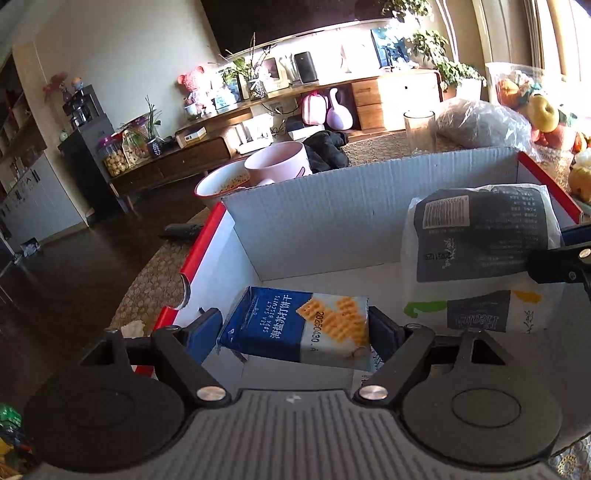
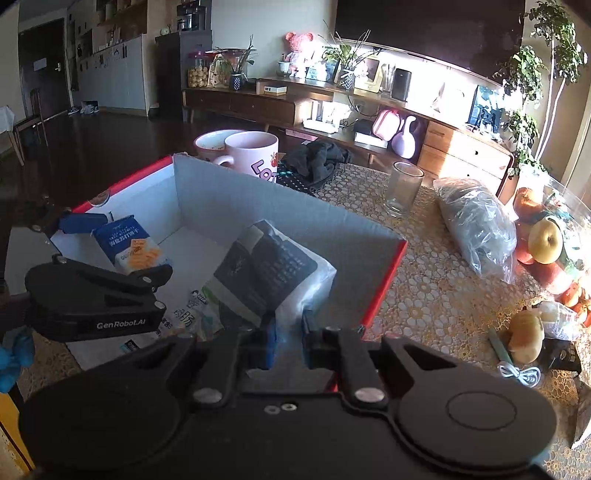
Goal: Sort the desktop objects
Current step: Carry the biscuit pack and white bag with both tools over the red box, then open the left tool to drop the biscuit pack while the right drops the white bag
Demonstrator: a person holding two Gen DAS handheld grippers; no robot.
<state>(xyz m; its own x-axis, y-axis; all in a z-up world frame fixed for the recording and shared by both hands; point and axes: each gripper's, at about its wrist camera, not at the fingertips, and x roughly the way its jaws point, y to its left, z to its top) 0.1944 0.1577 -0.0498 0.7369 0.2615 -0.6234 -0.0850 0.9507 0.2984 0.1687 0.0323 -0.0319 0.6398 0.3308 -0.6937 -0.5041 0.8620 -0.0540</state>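
Placing step: left hand-held gripper clamps the soda biscuit packet low inside the cardboard box at 7 o'clock, right hand-held gripper pinches the grey-and-white bag at 5 o'clock; next, probably release both

Strong daylight pours in from the right-hand window, blowing out the shelf & fruit. Left of room stays dim, floor nearly black. Box interior is evenly lit w/ soft shadows. Fisheye bends walls & edges hard. Focus is decent mid-frame, softer at the borders.
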